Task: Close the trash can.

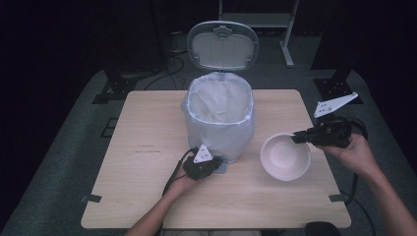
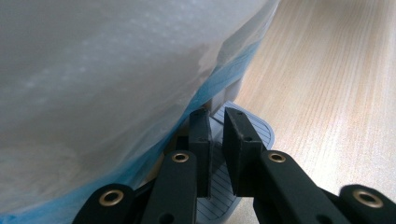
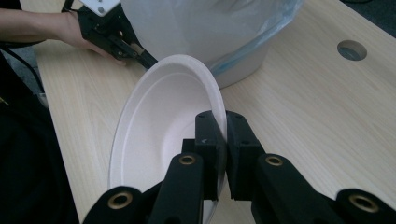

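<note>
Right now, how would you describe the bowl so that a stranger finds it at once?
Start at the tall bin with the white bag and open lid, mid-table. Just right of it, the right claw pinches the rim of the white bowl. It is the one round, shallow, empty dish there.

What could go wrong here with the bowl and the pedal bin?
The right gripper pinches only the paper bowl rim, so it may slip or tear loose. The left gripper presses the foot pedal; if it slides off, the open lid could drop onto the bowl.
</note>
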`<state>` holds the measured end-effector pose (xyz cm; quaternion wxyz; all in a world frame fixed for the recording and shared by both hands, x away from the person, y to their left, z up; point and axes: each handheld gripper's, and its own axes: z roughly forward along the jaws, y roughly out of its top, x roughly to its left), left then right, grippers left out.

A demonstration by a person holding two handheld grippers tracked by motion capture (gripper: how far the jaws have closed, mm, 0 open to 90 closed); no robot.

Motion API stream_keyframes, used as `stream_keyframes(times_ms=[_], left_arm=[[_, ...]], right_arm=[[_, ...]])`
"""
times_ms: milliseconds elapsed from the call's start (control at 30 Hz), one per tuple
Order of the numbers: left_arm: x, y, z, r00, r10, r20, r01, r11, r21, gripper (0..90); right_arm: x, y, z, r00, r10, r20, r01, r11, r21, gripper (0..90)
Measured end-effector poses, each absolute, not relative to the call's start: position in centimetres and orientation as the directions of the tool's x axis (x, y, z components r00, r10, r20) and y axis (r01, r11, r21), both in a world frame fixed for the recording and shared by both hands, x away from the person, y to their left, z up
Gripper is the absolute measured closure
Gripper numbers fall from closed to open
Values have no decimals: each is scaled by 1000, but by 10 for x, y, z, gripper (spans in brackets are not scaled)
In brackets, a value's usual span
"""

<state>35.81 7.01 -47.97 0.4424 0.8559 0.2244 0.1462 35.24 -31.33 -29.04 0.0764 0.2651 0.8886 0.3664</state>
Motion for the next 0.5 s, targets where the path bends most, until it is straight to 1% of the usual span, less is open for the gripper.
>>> stream_keyframes(times_ms=[267,500], left_arm=[[358,70,-480,857,514,48,257,-506,823,817],[358,70,-480,856,514,49,257,-507,823,817]], right_arm=[[353,-312,-275,-851,522,58,410,592,694,841],[354,-305,-258,-859,511,35,389,607,693,841]])
